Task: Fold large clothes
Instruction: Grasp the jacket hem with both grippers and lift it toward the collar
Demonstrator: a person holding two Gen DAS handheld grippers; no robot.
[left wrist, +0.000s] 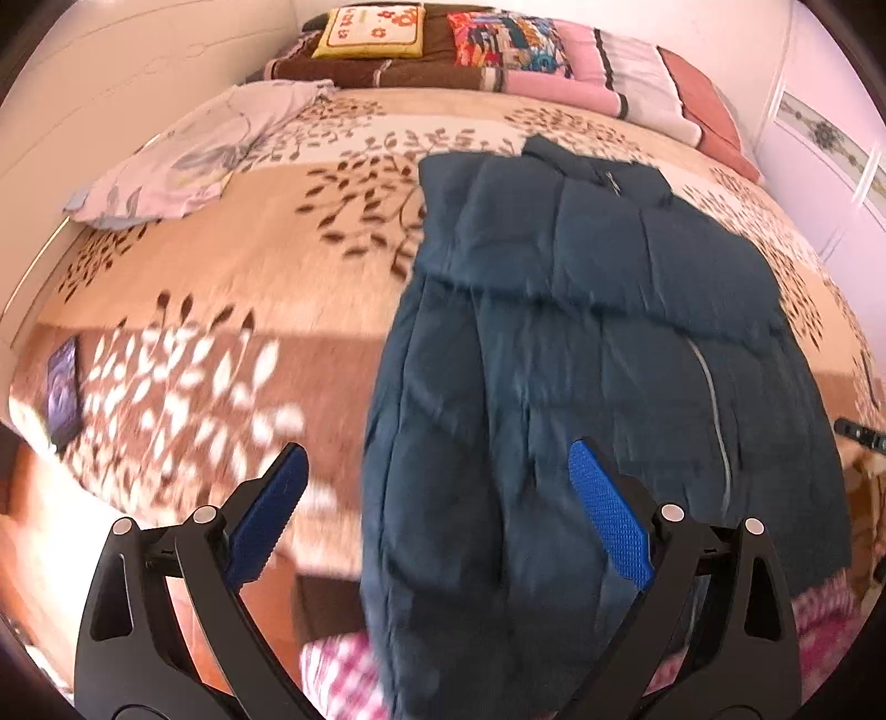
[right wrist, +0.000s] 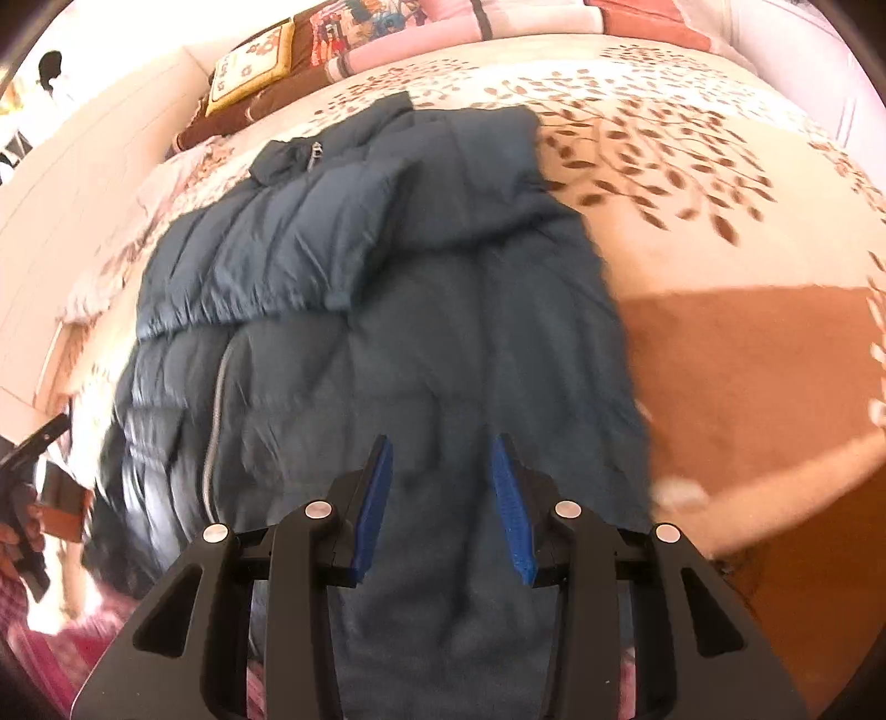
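Left hand-held gripper wide open, right hand-held gripper narrower, empty.

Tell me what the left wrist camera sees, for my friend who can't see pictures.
A dark blue quilted puffer jacket lies spread on a bed with a beige leaf-patterned cover, its sleeves folded across its chest. The open left gripper with blue pads hovers over its hem; colourful pillows line the far end.

A leaf-patterned bedspread covers the bed. Along its head edge sit a yellow flowered cushion, a bright patchwork pillow and pink pillows. A pale floral pillow lies near the left edge, and a dark phone rests by the near left corner
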